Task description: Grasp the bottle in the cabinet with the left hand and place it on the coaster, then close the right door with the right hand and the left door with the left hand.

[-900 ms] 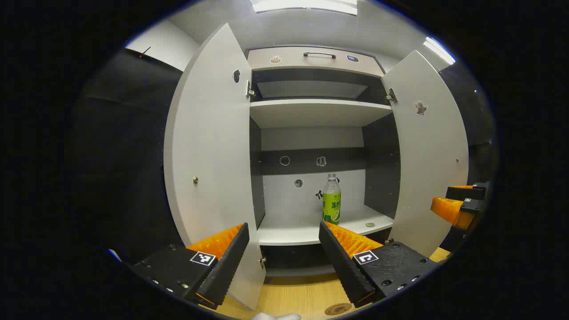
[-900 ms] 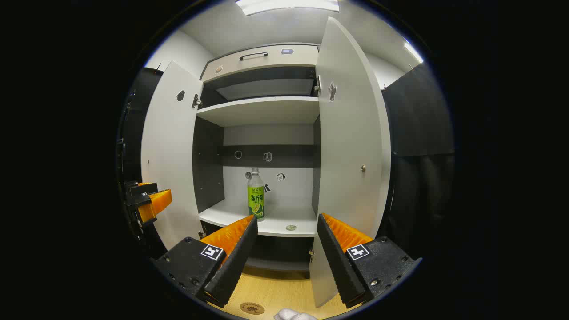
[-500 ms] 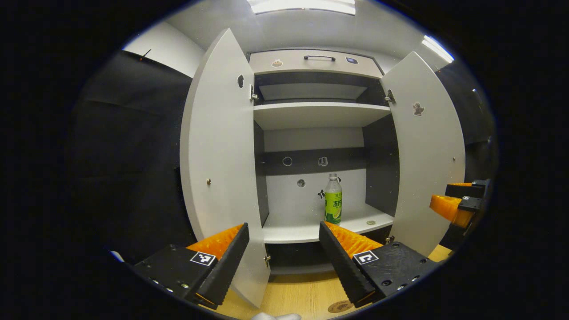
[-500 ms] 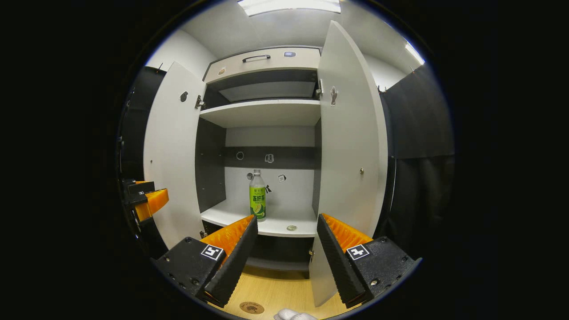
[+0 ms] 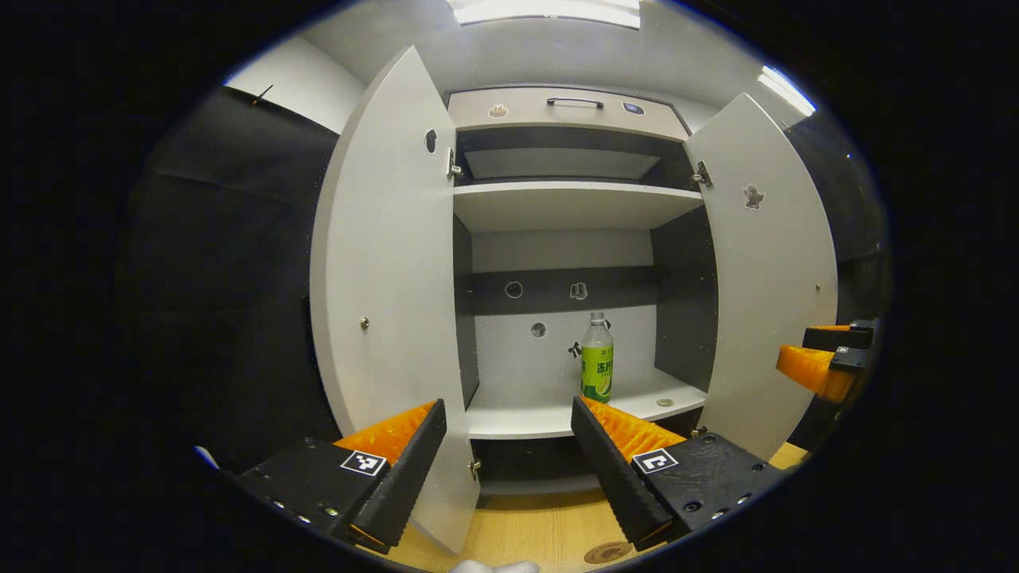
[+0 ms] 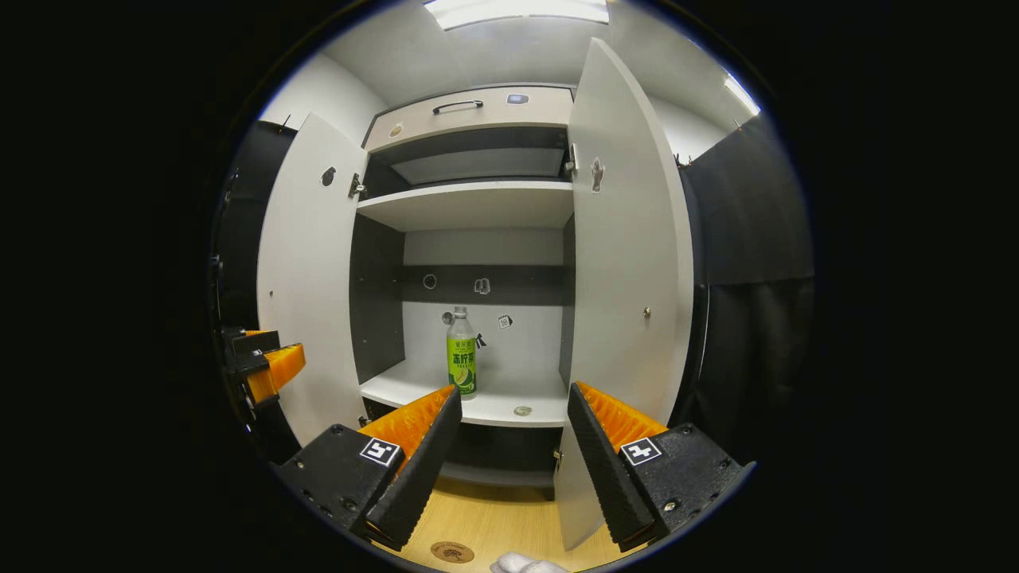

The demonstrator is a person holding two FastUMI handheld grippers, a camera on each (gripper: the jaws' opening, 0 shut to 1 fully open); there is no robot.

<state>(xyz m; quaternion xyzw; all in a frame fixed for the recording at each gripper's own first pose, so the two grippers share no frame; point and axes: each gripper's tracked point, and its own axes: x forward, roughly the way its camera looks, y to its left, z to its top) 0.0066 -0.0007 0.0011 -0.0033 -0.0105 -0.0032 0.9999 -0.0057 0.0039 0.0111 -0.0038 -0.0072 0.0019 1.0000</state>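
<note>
the left gripper (image 5: 507, 415) is being held with its fingers spread, nothing between them; the bottle (image 5: 596, 357) is being seen upright on the cabinet's lower shelf (image 5: 517, 414), ahead and above its right finger. the right gripper (image 6: 513, 402) is likewise being held spread. both doors are standing open; the coaster (image 6: 451, 551) is lying below, on the wooden surface (image 6: 493, 521).

Chinese characters on the bottle's (image 5: 596, 365) green label, too small to read; square black-and-white markers on both grippers' fingers (image 6: 380, 451).
</note>
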